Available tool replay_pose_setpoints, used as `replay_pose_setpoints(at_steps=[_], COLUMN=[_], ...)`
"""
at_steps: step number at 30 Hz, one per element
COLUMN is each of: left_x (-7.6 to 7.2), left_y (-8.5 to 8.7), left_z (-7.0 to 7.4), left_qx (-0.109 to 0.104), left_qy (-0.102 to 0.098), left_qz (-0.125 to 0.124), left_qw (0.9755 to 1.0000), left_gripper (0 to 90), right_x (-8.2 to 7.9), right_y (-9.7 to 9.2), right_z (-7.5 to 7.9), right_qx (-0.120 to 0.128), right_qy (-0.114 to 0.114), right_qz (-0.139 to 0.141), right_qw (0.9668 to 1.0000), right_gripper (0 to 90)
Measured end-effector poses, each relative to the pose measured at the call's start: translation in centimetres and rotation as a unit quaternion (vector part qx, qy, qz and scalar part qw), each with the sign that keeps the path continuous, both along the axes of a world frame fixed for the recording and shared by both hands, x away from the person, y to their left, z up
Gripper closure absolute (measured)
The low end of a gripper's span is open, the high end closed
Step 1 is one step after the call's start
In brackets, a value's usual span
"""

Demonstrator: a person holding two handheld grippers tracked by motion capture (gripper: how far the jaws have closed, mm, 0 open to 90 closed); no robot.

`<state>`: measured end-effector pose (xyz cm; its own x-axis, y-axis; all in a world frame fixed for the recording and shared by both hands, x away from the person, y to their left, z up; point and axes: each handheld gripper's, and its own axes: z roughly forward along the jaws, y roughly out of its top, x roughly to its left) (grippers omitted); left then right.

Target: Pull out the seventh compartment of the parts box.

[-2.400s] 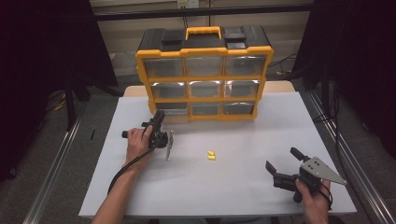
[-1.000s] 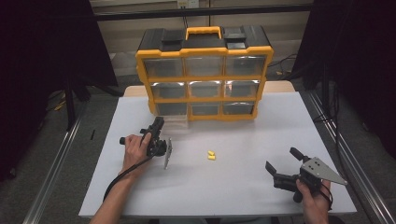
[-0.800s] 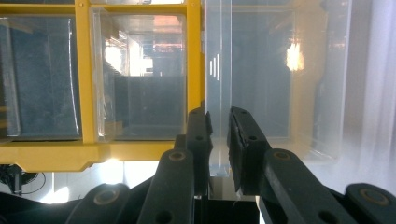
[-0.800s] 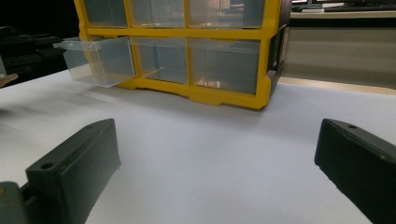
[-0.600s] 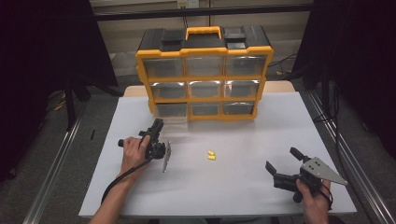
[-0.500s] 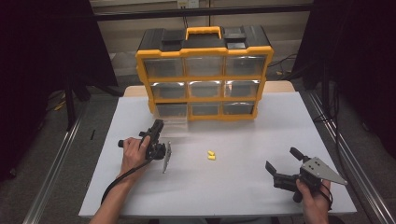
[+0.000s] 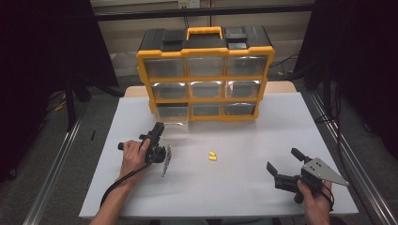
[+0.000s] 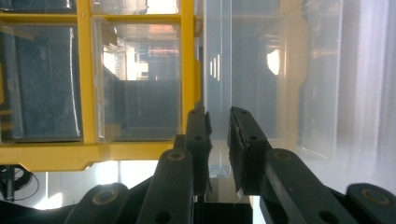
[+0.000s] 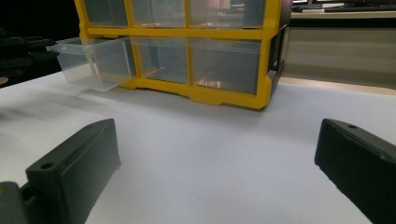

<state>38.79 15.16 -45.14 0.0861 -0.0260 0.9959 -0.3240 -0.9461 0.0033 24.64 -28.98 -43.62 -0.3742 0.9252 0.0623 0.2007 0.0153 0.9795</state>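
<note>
High view puts the left gripper [image 7: 157,133] at the near edge of the clear drawer [image 7: 172,116], which sticks out toward the person from the bottom-left bay of the yellow organizer [image 7: 205,75] at the far side of the surface [image 7: 244,187]. Left gripper view looks along the left gripper [image 8: 218,135], its jaws drawn close together with the drawer's thin front lip [image 8: 217,93] between them; they seem to be pinching it, though a sliver of gap shows beside one pad. Right gripper view has the drawer [image 9: 91,60] partly pulled out, tilted a little downward at its front, with the right gripper [image 9: 219,163] spread wide, nothing between its jaws. In the high view that right gripper [image 7: 286,169] rests low at the near right, well apart from the organizer

The drawer looks like thin, stiff, see-through plastic: light, smooth and likely slippery under hard pads, and apt to flex or crack if squeezed hard. No contents can be made out in it. The front lip is the sensible place to hold, gripped near its middle so the drawer runs straight in its bay rather than skewing and jamming. A small yellow piece [image 7: 212,156] lies on the surface between the two hands
</note>
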Motion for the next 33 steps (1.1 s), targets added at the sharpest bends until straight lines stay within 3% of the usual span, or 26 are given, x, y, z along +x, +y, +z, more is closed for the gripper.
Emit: replay_pose_setpoints(at_steps=[14,17,21,25,28,30,31,33], left_x=[-0.09,-0.05,-0.19,-0.21,-0.11,-0.08,-0.01,0.05], left_y=[0.01,0.01,-0.05,-0.06,0.08,0.20,0.22,0.33], left_z=[-0.06,-0.14,-0.04,0.10,0.22,0.37,0.24,0.44], left_qx=[-0.011,-0.022,-0.053,-0.089,-0.122,-0.131,-0.156,-0.181], left_qy=[0.006,0.012,0.034,0.053,0.070,0.082,0.090,0.101], left_qz=[0.002,0.001,0.002,0.010,0.027,0.031,0.028,0.036], left_qw=[0.9999,0.9997,0.9980,0.9946,0.9897,0.9875,0.9832,0.9775], left_gripper=[76.1,71.9,62.7,48.8,38.0,32.9,30.7,22.5], right_x=[0.02,0.01,0.00,0.02,0.01,0.00,0.01,0.03], right_y=[0.03,0.04,0.02,0.03,0.04,0.03,0.03,0.04], right_z=[-0.02,-0.02,-0.02,-0.03,-0.03,-0.02,-0.02,-0.04], right_qx=[0.000,-0.001,-0.001,0.000,-0.002,-0.001,-0.001,-0.003], right_qy=[0.001,0.000,0.001,0.001,0.000,0.001,0.001,0.002], right_qz=[0.000,0.000,0.000,0.001,0.001,0.000,0.000,0.000], right_qw=[1.0000,1.0000,1.0000,1.0000,1.0000,1.0000,1.0000,1.0000], right_gripper=[0.0,0.0,0.0,0.0,0.0,0.0,0.0,0.0])
